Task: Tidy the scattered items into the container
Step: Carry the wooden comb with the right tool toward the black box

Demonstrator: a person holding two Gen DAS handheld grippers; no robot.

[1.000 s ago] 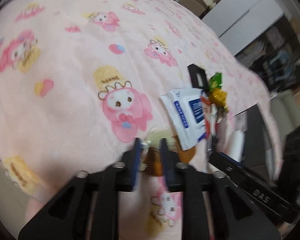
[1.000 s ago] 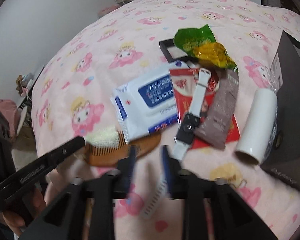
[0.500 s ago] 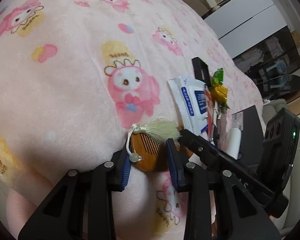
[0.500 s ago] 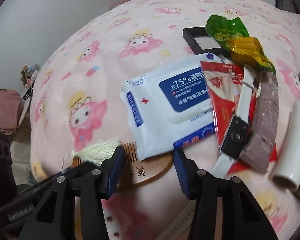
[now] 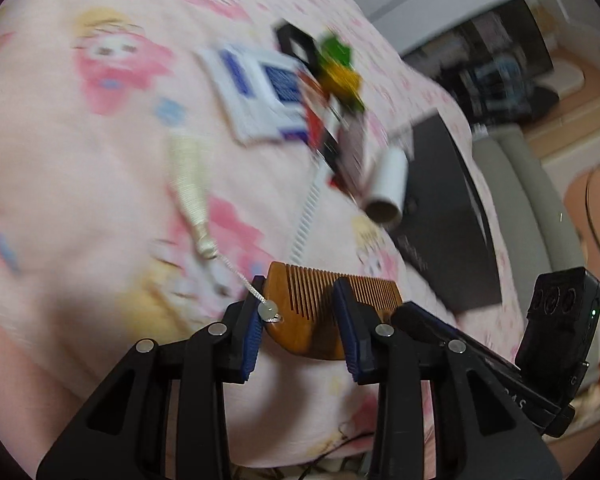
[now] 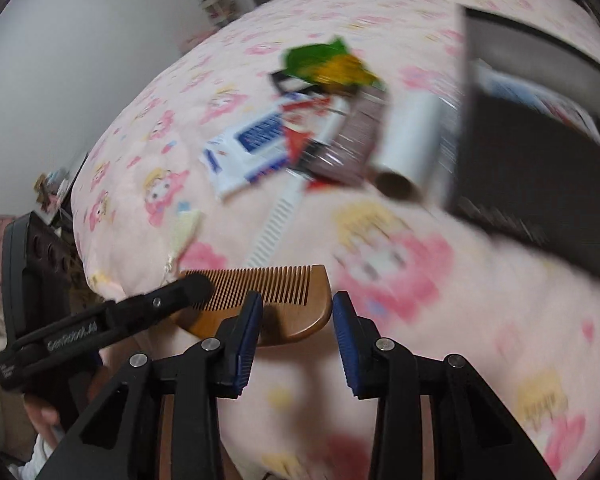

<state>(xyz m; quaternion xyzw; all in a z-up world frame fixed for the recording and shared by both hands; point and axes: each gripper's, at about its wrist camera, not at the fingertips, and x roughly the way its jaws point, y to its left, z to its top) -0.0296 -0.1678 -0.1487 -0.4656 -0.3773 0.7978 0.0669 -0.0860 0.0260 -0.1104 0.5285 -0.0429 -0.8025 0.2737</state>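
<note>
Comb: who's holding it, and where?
The left gripper pinches the wooden comb across its spine at the tasselled end; the right gripper's fingers straddle the other end, hold unclear.

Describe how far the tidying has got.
Done: nothing I can confirm inside the black box. In hand: the comb, between the fingers of both the left gripper and right gripper. Left: wipes, watch, roll and packets lie on the blanket.
</note>
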